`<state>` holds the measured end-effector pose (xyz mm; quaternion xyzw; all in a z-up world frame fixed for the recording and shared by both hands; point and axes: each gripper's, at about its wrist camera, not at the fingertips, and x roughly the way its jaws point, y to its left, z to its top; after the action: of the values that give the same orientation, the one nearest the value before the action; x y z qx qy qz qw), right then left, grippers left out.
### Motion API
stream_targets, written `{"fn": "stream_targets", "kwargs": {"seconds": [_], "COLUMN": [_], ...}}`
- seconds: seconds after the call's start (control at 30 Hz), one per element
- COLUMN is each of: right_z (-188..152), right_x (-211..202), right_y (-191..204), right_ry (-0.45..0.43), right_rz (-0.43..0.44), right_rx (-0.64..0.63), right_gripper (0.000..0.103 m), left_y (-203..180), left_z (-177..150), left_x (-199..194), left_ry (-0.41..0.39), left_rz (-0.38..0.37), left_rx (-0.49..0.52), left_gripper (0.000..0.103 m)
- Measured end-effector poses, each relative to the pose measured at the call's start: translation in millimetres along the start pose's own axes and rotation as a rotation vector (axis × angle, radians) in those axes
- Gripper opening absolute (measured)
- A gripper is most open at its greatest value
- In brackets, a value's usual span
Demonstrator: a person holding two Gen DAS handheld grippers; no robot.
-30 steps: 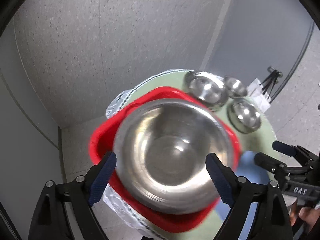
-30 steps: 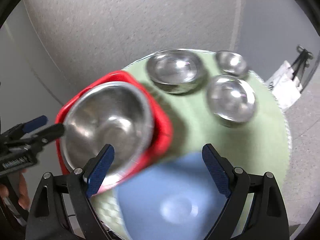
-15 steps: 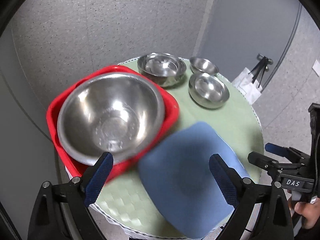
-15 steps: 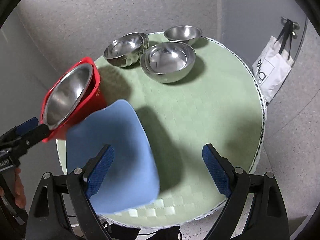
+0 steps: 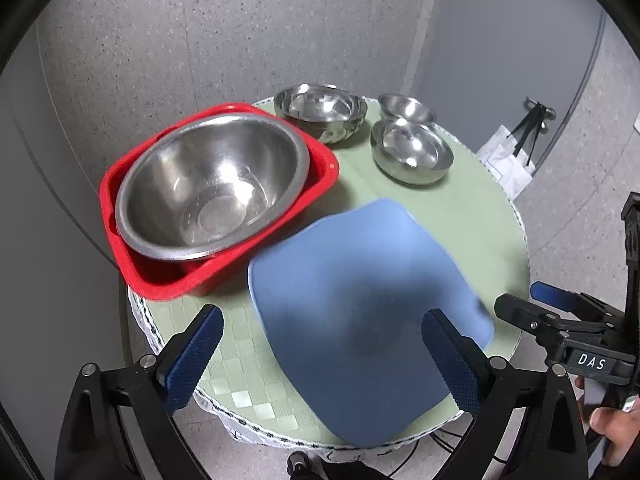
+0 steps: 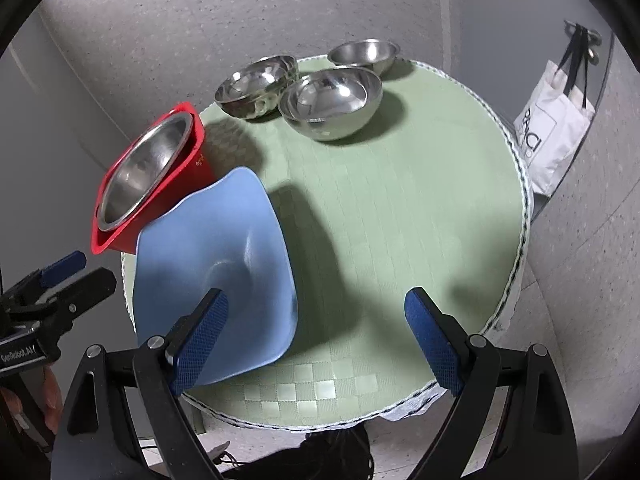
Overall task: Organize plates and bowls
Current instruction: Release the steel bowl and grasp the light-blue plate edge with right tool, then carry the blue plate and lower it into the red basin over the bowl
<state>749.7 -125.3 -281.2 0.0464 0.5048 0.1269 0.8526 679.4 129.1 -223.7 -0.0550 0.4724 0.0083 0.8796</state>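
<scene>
A large steel bowl (image 5: 212,188) (image 6: 140,168) sits inside a red square tub (image 5: 156,284) (image 6: 188,164) at the table's left edge. A blue square plate (image 5: 360,308) (image 6: 216,256) lies beside the tub at the front. Three sets of smaller steel bowls stand at the back: a stack at the back left (image 5: 320,110) (image 6: 256,86), a stack in the middle (image 5: 412,156) (image 6: 332,100), and a small bowl (image 5: 406,106) (image 6: 364,54). My left gripper (image 5: 324,356) is open above the plate's near side. My right gripper (image 6: 320,340) is open above the table's front, also seen in the left wrist view (image 5: 532,308).
The round table has a green checked cloth (image 6: 400,208) with a white braided rim (image 6: 524,208). A white tote bag (image 6: 552,136) (image 5: 508,160) hangs right of the table by a grey wall. The floor is speckled grey.
Both grippers have pulled back and up from the tub and large bowl, so the whole table shows. The tub, bowls and plate have not moved on the table.
</scene>
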Motion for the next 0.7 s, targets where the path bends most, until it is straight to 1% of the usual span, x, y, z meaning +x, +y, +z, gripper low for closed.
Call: {"fn": "stream_targets", "kwargs": {"seconds": [0.1,0.23,0.3,0.47,0.53,0.57,0.6,0.63,0.67,0.7], "right_z": [-9,-21,-25,-30,-28,-28,-27,-27,-26,-26], "right_x": [9,18,22,27,31,33,35,38,41,44], "right_y": [1,2,2,2,2,2,3,2,2,2], "right_ry": [0.022,0.041,0.047,0.039,0.046,0.048,0.052,0.058,0.065,0.073], "right_rz": [0.028,0.04,0.048,0.081,0.09,0.096,0.101,0.106,0.12,0.133], "right_rx": [0.032,0.068,0.079,0.099,0.102,0.101,0.101,0.104,0.109,0.107], "right_gripper": [0.092,0.092,0.092,0.091,0.087,0.082,0.077,0.069,0.062,0.054], "left_y": [4,6,6,7,10,11,12,12,12,11], "left_z": [-5,-9,-12,-14,-13,-12,-11,-10,-9,-9], "left_x": [5,18,25,41,52,56,62,67,73,78], "left_ry": [0.013,0.041,0.056,0.073,0.085,0.089,0.1,0.111,0.123,0.127], "left_rz": [-0.009,0.006,-0.001,0.006,0.015,0.013,0.011,0.009,0.01,0.014], "left_rx": [-0.02,-0.023,-0.032,-0.041,-0.048,-0.051,-0.052,-0.052,-0.049,-0.044], "left_gripper": [0.098,0.098,0.098,0.097,0.09,0.087,0.078,0.069,0.063,0.054]}}
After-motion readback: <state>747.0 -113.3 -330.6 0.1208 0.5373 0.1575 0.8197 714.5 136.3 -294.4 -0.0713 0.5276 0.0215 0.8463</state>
